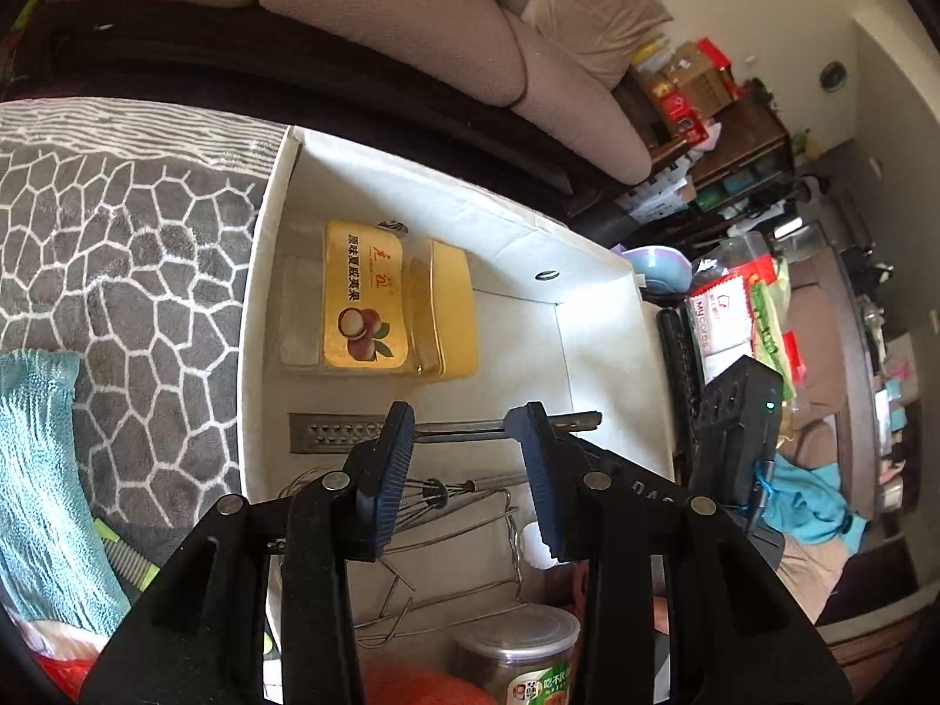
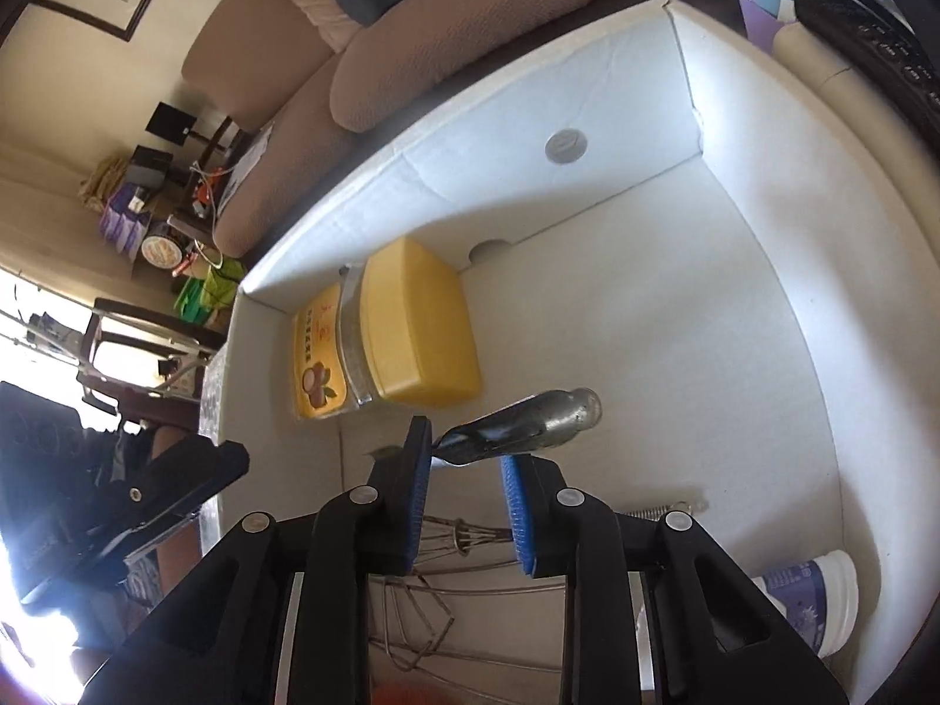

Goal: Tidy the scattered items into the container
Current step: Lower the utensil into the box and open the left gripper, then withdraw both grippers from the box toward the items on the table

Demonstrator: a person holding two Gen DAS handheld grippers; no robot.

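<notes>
Right up against the lens in the left wrist view: left gripper (image 1: pixel 464 429), spread apart, pinching nothing. Just past its tips, down on the floor of the white box (image 1: pixel 470 205): metal grater (image 1: pixel 335 432), lying flat, handle running behind both tips.

Same deal from the right wrist view: right gripper (image 2: pixel 468 452) let go as well, grater handle slanting away from the tips, close to one pad but not squeezed. Can't tell if actually touching.

Also inside the box:
- yellow-lidded nut jar (image 1: pixel 382 299), on its side near the far wall
- wire whisk (image 1: pixel 435 490) and wire rack (image 1: pixel 516 552), at the near end under the grippers
- clear jar with a green label (image 1: pixel 517 664), right by the near edge
- white tub with a purple label (image 2: pixel 816 599), tipped over against a side wall

Outside the box, along one side: grey patterned blanket (image 1: pixel 117 247) and teal towel (image 1: pixel 35 470).
</notes>
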